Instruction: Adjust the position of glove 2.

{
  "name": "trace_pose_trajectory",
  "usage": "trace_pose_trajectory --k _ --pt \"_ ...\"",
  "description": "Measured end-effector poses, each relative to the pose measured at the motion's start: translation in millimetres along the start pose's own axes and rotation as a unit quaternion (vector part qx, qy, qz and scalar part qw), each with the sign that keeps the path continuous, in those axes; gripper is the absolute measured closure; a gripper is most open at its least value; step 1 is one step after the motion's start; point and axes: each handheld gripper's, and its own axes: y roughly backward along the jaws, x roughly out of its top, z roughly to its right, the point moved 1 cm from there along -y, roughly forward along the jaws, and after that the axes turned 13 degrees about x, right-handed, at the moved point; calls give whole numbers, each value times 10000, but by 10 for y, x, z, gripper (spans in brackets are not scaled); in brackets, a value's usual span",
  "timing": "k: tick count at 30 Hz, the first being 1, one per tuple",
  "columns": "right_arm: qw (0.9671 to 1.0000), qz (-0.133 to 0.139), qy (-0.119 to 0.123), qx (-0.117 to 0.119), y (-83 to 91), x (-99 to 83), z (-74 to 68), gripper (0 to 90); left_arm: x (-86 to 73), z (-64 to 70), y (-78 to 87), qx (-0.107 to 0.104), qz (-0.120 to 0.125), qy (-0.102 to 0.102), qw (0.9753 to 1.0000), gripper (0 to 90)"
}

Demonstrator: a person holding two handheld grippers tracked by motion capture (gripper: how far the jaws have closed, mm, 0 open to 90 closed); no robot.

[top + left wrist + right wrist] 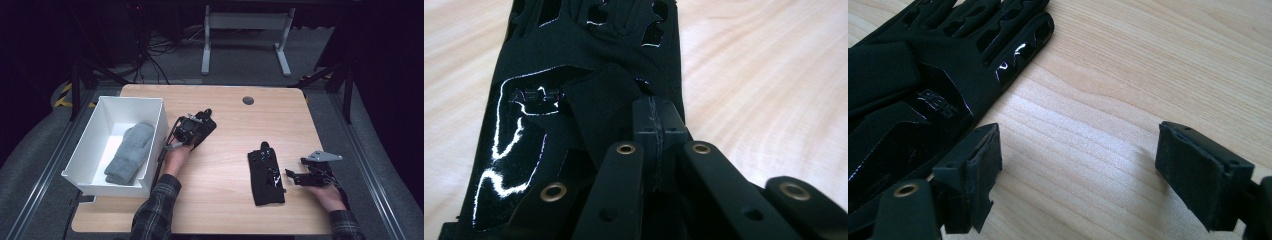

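The left gripper (196, 131) hides most of the black glove (205, 124) beneath it in the high view, its cuff runs off the left gripper view at six o'clock, and its raised lettering stays unreadable.

Two black gloves (265, 172) (202, 127), grey mitten (130, 151), white box (87, 150), pale wood-grain table (227, 140), plaid sleeve (155, 212).
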Motion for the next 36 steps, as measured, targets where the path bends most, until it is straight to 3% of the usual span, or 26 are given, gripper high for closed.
trace_pose_trajectory --k 2,10,13,26,36 --pt "10000 0 -2 0 0 0 0 192 -21 58 32 -65 -23 -162 9998 900" --pt "10000 -1 -1 -3 -1 1 1 190 -119 267 140 -393 -40 -404 9984 900" --pt "10000 -1 -2 -6 -1 1 0 190 -160 342 176 -611 -39 -476 9970 900" --pt "10000 -5 -4 -8 -2 2 0 188 -244 755 296 -1308 -147 -780 9882 899" --pt "10000 -5 -5 -8 -3 3 1 187 -248 1031 330 -1568 -141 -1040 9820 900"
